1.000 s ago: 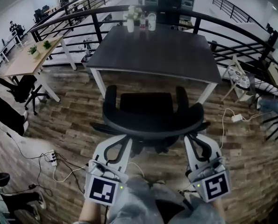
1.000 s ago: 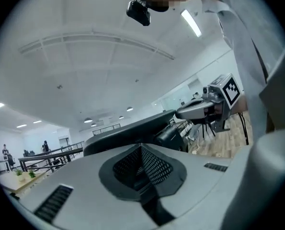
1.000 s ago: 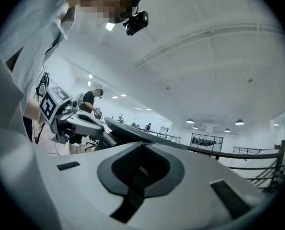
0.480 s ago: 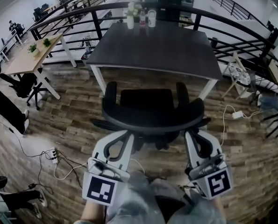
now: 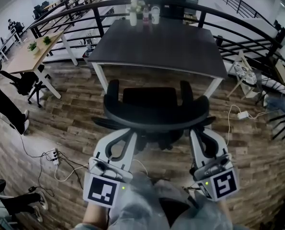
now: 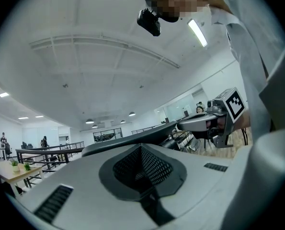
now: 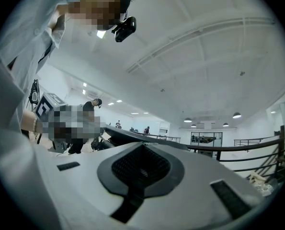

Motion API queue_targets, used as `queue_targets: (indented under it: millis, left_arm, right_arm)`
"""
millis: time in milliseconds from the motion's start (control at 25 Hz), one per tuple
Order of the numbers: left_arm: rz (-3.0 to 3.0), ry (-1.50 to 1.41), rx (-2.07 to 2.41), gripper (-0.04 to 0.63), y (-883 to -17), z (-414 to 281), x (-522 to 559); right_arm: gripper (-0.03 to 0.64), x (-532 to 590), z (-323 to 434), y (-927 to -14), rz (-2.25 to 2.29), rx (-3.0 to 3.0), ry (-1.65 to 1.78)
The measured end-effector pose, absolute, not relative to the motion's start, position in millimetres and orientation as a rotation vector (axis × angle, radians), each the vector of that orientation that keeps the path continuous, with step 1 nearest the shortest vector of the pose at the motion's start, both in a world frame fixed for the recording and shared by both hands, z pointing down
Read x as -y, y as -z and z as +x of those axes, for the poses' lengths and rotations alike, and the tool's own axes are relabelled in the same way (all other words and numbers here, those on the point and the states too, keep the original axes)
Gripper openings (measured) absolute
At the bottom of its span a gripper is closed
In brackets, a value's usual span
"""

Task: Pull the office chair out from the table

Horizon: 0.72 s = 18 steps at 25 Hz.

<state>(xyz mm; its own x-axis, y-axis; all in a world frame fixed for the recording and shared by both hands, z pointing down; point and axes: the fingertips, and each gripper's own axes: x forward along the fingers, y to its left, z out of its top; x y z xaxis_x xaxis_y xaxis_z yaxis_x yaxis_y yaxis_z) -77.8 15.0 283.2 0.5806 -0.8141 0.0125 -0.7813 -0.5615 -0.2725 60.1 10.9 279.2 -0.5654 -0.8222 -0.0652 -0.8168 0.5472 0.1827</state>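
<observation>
The wood floor (image 5: 70,123) bears a dark table (image 5: 156,49) — three containers (image 5: 145,16) at its far edge — with the chair (image 5: 154,114) just before it and a power strip (image 5: 54,158) at left.

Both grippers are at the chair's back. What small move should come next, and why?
Probably draw both grippers straight back toward the body, evenly. The left gripper and right gripper, jaws shut, meet the back of the chair on either side. The chair sits close to the front edge of the table, so an even pull should roll it clear without swivelling.
</observation>
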Motion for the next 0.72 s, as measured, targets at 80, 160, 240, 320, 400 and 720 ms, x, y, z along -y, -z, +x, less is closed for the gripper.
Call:
queue_targets:
  millis: [80, 160, 240, 320, 400, 720]
  left_arm:
    - [-2.571, 0.202, -1.320, -0.001, -284.5, -77.0, -15.6]
    - [-2.571, 0.203, -1.322, -0.001, -286.2, -77.1, -15.5]
    - [-2.575, 0.203, -1.328, -0.001, -287.1, -77.8, -15.1]
    - [-2.579, 0.202, -1.332, 0.000, -287.3, -78.2, -15.3]
    - [-2.580, 0.210, -1.330, -0.001, -288.5, -78.0, -15.6]
    - [-2.588, 0.212, -1.324, -0.001, -287.5, -78.4, -13.4]
  right_arm:
    - [0.002, -11.6, 61.0, -280.8, 1.449, 2.739, 0.299]
    - [0.002, -11.6, 60.4, -281.6, 1.447, 2.742, 0.301]
    - [0.002, -11.4, 58.9, -281.9, 1.445, 2.744, 0.302]
    - [0.002, -11.8, 58.0, -282.7, 1.442, 2.742, 0.299]
    - [0.002, -12.0, 58.0, -284.3, 1.439, 2.739, 0.294]
    - [0.002, -10.2, 56.4, -282.8, 1.439, 2.736, 0.287]
